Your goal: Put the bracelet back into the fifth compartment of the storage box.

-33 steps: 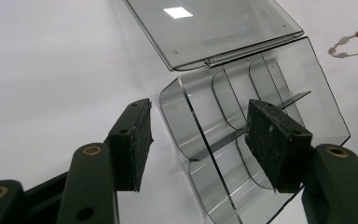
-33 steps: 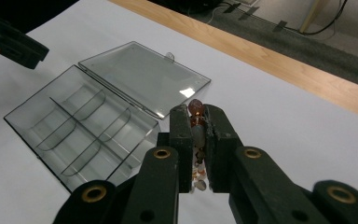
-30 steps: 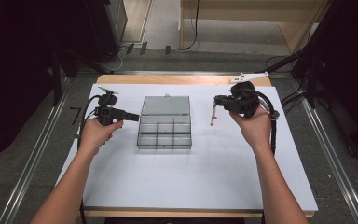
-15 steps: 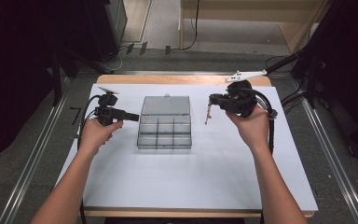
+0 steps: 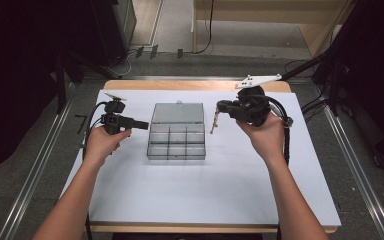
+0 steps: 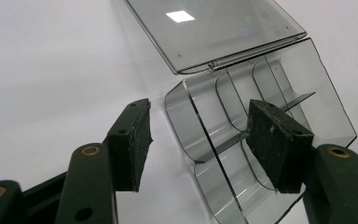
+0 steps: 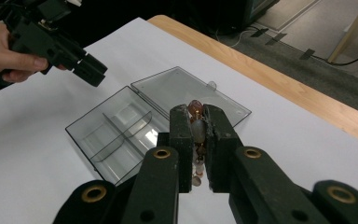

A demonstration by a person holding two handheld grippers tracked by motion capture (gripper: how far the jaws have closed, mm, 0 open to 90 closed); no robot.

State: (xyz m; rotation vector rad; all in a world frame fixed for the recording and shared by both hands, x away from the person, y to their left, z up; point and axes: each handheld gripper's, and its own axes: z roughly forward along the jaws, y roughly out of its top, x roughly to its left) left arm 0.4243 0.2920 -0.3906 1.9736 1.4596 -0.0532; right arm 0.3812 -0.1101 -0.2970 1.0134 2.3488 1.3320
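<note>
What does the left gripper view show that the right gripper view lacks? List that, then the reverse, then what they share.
Left gripper view: the left gripper from behind its own jaws, open and aimed at the clear box, with the dividers close up.
Right gripper view: the right gripper shut on a bead string, the person's hand holding the left gripper, the wooden table edge.
Shared: the box, its open lid, the white sheet, and the beads, just a tip at the left gripper view's right edge.

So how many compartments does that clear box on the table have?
9, in three rows of three inside the clear organizer box at the table's middle; its open lid lies flat behind.
</note>
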